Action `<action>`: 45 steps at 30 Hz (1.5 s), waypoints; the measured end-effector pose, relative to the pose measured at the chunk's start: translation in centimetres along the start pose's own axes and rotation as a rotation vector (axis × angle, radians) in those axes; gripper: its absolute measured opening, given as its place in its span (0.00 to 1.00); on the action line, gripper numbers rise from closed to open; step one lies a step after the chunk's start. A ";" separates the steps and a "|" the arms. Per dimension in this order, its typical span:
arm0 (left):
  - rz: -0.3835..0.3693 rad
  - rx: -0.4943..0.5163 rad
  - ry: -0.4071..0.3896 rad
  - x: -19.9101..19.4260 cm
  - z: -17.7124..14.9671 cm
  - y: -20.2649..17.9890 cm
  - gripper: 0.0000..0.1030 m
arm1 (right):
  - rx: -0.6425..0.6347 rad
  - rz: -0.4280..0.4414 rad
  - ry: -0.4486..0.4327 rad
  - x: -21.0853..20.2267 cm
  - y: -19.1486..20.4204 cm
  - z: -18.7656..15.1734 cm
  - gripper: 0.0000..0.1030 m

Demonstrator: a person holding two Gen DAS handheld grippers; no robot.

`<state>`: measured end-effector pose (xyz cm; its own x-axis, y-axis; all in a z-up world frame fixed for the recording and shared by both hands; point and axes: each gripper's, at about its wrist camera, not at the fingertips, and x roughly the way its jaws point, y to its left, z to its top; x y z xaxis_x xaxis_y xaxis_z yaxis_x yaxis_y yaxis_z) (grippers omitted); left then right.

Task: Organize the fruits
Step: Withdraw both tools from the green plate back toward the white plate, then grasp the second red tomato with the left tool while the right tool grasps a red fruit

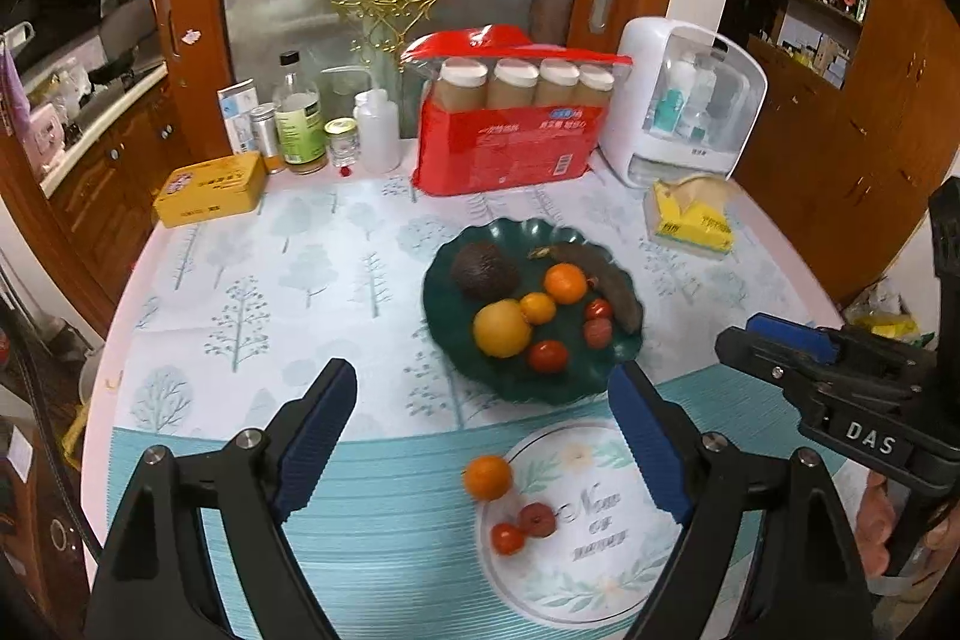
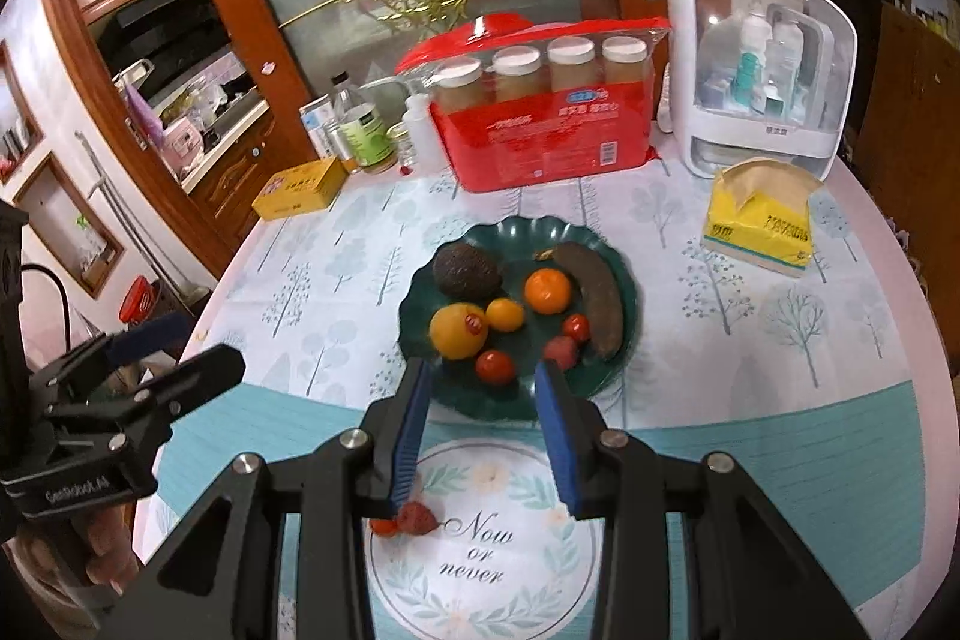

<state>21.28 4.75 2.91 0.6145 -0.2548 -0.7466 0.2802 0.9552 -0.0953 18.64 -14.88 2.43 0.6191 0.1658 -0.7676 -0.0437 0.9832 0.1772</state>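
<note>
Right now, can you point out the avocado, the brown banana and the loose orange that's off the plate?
avocado [image 1: 485, 269]: left wrist view, middle of its dark skin.
brown banana [image 2: 595, 301]: right wrist view, middle of its curved body.
loose orange [image 1: 487, 477]: left wrist view, centre of the fruit, on the tablecloth.

The left tongs [image 1: 480, 436] hang tilted downward over the tabletop [image 1: 270, 280], their blue-padded fingers [image 1: 315, 439] spread wide with nothing between them. The right tongs [image 2: 483, 424] point down at much the same slant, their blue pads set a narrower gap apart, also gripping nothing. In the left wrist view the right tongs [image 1: 774, 340] show from the side at the right edge, above the tabletop, with the fingers of the person's right hand [image 1: 879, 526] wrapped around the handle below them. In the right wrist view the left tongs [image 2: 180, 358] reach in from the left edge, the person's left hand [image 2: 105, 550] clasping their grip underneath.
</note>
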 end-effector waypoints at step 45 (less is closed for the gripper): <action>-0.070 -0.072 0.310 11.0 -13.9 2.2 0.83 | -0.425 0.185 0.290 15.1 5.2 -12.5 0.29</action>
<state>18.36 6.20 -14.65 0.3390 -0.2728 -0.9004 0.2544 0.9480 -0.1914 17.99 -6.33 -15.90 0.3323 0.2943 -0.8961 -0.4819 0.8697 0.1069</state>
